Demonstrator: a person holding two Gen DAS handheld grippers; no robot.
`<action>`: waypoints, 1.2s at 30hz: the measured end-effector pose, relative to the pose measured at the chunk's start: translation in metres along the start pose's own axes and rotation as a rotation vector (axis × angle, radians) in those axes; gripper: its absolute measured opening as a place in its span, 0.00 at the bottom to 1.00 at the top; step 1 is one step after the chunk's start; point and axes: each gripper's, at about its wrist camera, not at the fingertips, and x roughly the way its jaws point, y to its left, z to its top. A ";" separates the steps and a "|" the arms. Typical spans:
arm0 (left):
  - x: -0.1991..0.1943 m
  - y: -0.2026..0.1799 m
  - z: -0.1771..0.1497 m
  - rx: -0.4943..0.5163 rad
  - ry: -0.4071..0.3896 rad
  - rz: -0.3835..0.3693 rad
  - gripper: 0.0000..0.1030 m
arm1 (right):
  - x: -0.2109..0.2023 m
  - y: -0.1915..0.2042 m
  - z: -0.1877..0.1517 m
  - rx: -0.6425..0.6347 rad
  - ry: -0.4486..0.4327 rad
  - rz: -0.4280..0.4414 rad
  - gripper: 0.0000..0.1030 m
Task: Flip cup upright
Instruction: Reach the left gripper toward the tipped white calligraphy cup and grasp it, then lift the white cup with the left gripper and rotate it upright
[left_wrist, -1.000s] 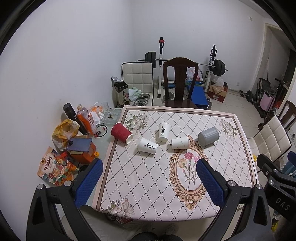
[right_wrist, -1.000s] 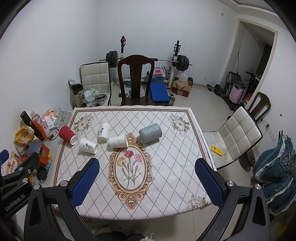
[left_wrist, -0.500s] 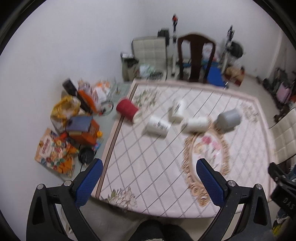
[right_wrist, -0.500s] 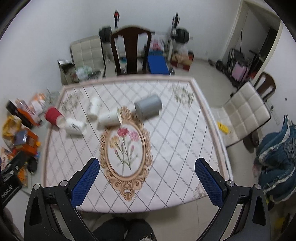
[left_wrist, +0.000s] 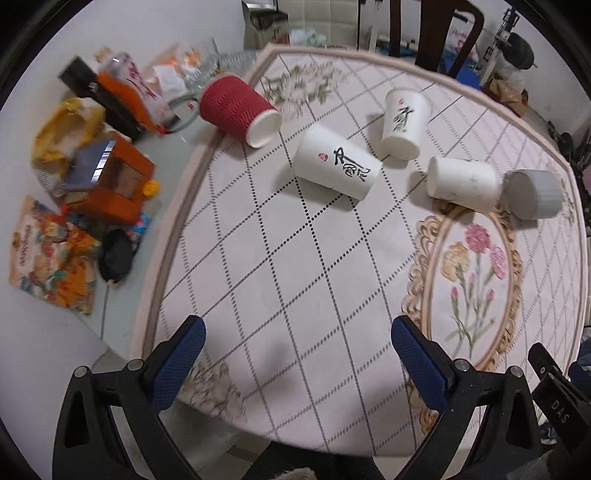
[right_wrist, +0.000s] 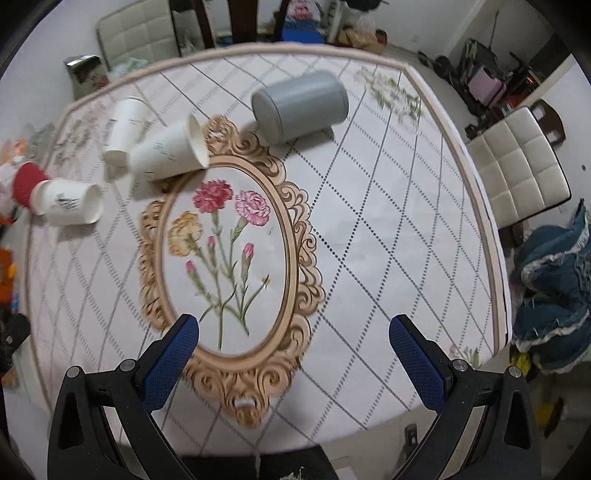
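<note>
Several cups lie on their sides on the patterned tablecloth (left_wrist: 280, 280): a red ribbed cup (left_wrist: 236, 109) at the left edge, three white paper cups (left_wrist: 338, 166) (left_wrist: 404, 123) (left_wrist: 463, 182) in the middle, and a grey cup (left_wrist: 533, 194) on the right. In the right wrist view the grey cup (right_wrist: 301, 105) lies at the top centre, a white cup (right_wrist: 168, 149) left of it. My left gripper (left_wrist: 295, 350) is open and empty above the near left of the table. My right gripper (right_wrist: 293, 347) is open and empty above the floral oval.
Snack bags, an orange box (left_wrist: 110, 184) and bottles clutter a side surface left of the table. A dark wooden chair (left_wrist: 436, 33) stands at the far side. A white padded chair (right_wrist: 517, 166) and blue clothing (right_wrist: 550, 288) are to the right.
Both grippers have moved down and forward toward the table; the cups now look much larger and nearer. The cups have not moved.
</note>
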 end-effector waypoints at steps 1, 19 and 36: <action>0.009 -0.001 0.008 -0.003 0.016 -0.004 0.99 | 0.011 0.004 0.006 0.003 0.019 -0.007 1.00; 0.095 0.015 0.127 -0.370 0.167 -0.383 0.80 | 0.100 0.036 0.074 0.077 0.164 -0.115 1.00; 0.126 0.006 0.167 -0.283 0.138 -0.243 0.71 | 0.119 0.033 0.079 0.102 0.181 -0.171 1.00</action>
